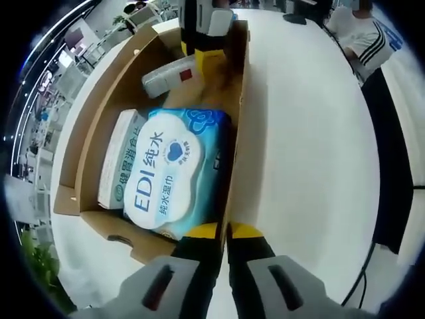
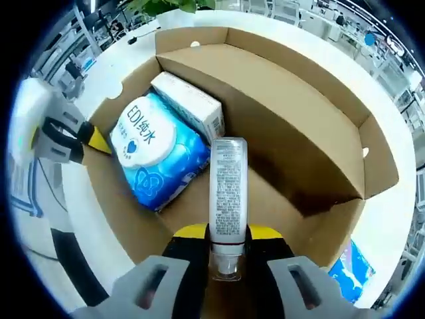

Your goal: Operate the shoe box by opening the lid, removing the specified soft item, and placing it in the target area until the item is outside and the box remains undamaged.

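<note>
Open shoe box (image 2: 292, 126) on the white table (image 1: 299, 153), with both hand-held grippers working at it.

In the right gripper view, the right hand-held gripper (image 2: 227, 249) has its jaws closed partway around the lower end of a white tube (image 2: 228, 193), which points straight ahead of it over the cardboard floor of the box. Ahead and to its left lies the soft blue-and-white wet-wipe pack (image 2: 156, 149), with a white carton (image 2: 192, 106) touching its far side. The left hand-held gripper (image 2: 93, 138) comes in from the left at the box's side wall. In the left gripper view, the left hand-held gripper (image 1: 224, 234) has its jaws pressed nearly together on the near cardboard wall, with the pack just ahead inside the box. A person in a striped top (image 1: 362, 33) stands beyond the table.
</note>
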A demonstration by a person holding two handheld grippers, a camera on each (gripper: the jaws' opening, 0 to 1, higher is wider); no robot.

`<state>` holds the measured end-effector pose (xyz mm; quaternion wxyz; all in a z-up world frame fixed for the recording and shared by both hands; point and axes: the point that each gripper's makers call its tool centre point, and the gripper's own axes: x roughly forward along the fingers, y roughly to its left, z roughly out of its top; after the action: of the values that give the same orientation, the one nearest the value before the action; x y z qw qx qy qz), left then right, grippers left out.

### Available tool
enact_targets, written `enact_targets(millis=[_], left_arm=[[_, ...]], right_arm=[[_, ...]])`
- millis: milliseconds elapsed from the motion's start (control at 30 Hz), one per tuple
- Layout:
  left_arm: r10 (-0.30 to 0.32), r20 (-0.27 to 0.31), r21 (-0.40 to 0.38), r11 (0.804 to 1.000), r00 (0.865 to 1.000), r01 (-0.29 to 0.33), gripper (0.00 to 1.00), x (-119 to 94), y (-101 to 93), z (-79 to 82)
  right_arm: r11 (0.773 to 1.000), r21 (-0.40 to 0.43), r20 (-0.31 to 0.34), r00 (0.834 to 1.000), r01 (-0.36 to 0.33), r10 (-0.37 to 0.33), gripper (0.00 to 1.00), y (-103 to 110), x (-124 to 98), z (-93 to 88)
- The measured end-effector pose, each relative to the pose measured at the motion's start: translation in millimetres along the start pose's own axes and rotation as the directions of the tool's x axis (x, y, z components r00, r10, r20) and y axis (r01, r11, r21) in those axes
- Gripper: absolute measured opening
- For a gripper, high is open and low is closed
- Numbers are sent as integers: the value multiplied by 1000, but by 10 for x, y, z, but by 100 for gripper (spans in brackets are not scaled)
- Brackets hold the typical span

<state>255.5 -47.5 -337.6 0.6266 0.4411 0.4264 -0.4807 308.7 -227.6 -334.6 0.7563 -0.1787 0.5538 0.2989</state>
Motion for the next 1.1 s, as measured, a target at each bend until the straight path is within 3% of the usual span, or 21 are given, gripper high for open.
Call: enact_targets(millis=[133, 200, 500, 633, 700, 833, 1100], left_arm=[[5, 1, 1, 1000, 1000, -5, 3, 5, 2, -4], [5, 2, 2, 1000, 1000, -5, 3, 4, 2, -3], [9, 2, -1, 1000, 1000, -9, 3, 2, -2, -3], [9, 7, 25, 1000, 1000, -10, 3, -6, -14, 0], [8, 7, 24, 1000, 1000, -8, 3, -6, -15, -1], [6, 8, 21, 1000, 1000, -6, 3, -6, -12, -3], [13, 1, 18, 1000, 1000, -13, 3, -6, -13, -7]], right_arm=[[1000, 28, 23, 1000, -2, 1, 18, -16, -84, 23], [996, 85, 63, 998, -9, 4, 18, -19, -156, 94], [997, 76, 92, 995, 27, -34, 18, -10, -327, 173], [992, 120, 129, 990, 36, -51, 18, -32, -410, 149], [986, 169, 155, 987, 3, -30, 18, 25, -396, 108], [963, 270, 184, 982, -10, -41, 18, 12, -440, 94], [961, 276, 226, 970, 24, -90, 18, -105, -637, 153]])
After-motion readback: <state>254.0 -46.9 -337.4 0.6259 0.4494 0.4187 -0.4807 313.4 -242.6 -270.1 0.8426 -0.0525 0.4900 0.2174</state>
